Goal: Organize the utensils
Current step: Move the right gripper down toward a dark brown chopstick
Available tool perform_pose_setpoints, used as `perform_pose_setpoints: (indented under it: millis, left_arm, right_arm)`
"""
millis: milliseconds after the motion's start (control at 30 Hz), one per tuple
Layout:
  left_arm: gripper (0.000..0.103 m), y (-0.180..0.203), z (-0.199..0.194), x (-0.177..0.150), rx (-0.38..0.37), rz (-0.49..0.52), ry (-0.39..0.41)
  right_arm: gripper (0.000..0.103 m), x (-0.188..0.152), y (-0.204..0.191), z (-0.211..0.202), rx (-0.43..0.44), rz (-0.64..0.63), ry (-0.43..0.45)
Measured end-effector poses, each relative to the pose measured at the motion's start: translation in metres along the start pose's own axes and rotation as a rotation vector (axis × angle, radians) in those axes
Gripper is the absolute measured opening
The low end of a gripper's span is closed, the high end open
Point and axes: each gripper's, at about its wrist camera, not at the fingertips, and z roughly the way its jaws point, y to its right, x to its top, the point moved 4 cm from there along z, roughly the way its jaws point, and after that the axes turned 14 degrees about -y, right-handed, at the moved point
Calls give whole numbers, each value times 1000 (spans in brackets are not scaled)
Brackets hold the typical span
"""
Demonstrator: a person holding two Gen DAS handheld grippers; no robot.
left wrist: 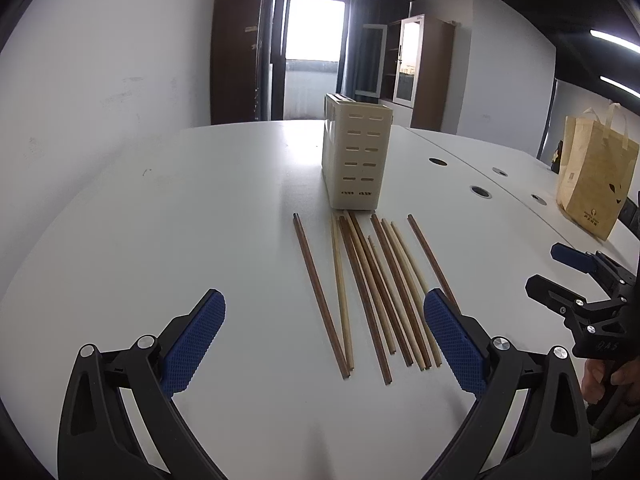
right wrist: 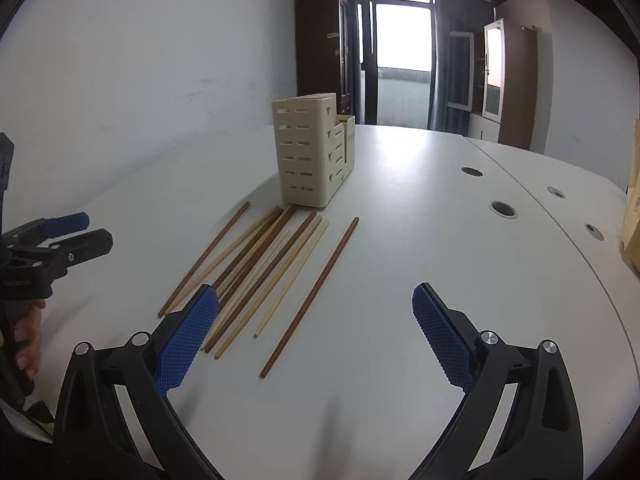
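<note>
Chopsticks (left wrist: 372,292) lie loose on the white table (left wrist: 200,208) in the left wrist view, fanned from the picture's centre down toward 6 o'clock, dark brown ones mixed with pale ones, their far tips close to the foot of the cream slotted utensil holder (left wrist: 356,156), which stands upright at about 12 o'clock from them. The left gripper (left wrist: 324,340) hangs just above the table with its jaws spread wide and nothing between them; its blue pads (left wrist: 192,344) flank the near ends of the sticks. At 3 o'clock the right gripper (left wrist: 568,272) comes in from the edge, likewise parted, with a hand (left wrist: 600,376) on its grip, and a tan paper bag (left wrist: 596,176) stands at 2 o'clock. In the right wrist view the chopsticks (right wrist: 256,272) sit left of centre, one dark stick (right wrist: 310,300) lying apart on their right side, and the holder (right wrist: 312,152) stands at 12 o'clock beyond them. The right gripper (right wrist: 316,332) is released and empty, its left pad (right wrist: 184,344) overlapping the near ends of the bundle in the picture. At 9 o'clock the left gripper (right wrist: 80,232) shows, jaws parted.
</note>
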Motion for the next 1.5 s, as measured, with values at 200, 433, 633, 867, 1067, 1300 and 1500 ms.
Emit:
perform_pose_setpoints:
  millis: [200, 433, 633, 867, 1067, 1300, 1500]
  left_arm:
    - [97, -4, 19, 18, 7, 8, -38]
    - [97, -19, 33, 42, -15, -34, -46]
    - [97, -22, 49, 65, -4, -9, -86]
    - [97, -24, 73, 92, 41, 31, -138]
    - [97, -34, 101, 115, 18, 8, -231]
    - [97, -34, 121, 131, 43, 23, -273]
    - [97, -47, 152, 138, 4, -19, -378]
  right_arm:
    - [99, 21, 12, 11, -38, -1, -23]
    - [99, 41, 29, 35, -20, 53, -99]
    - [99, 57, 32, 51, -40, 48, -139]
    - [99, 78, 21, 57, -72, -4, -163]
    - [99, 100, 24, 69, -58, 5, -214]
    - [99, 114, 35, 98, -35, 48, -298]
    - [99, 119, 45, 126, -6, 110, -398]
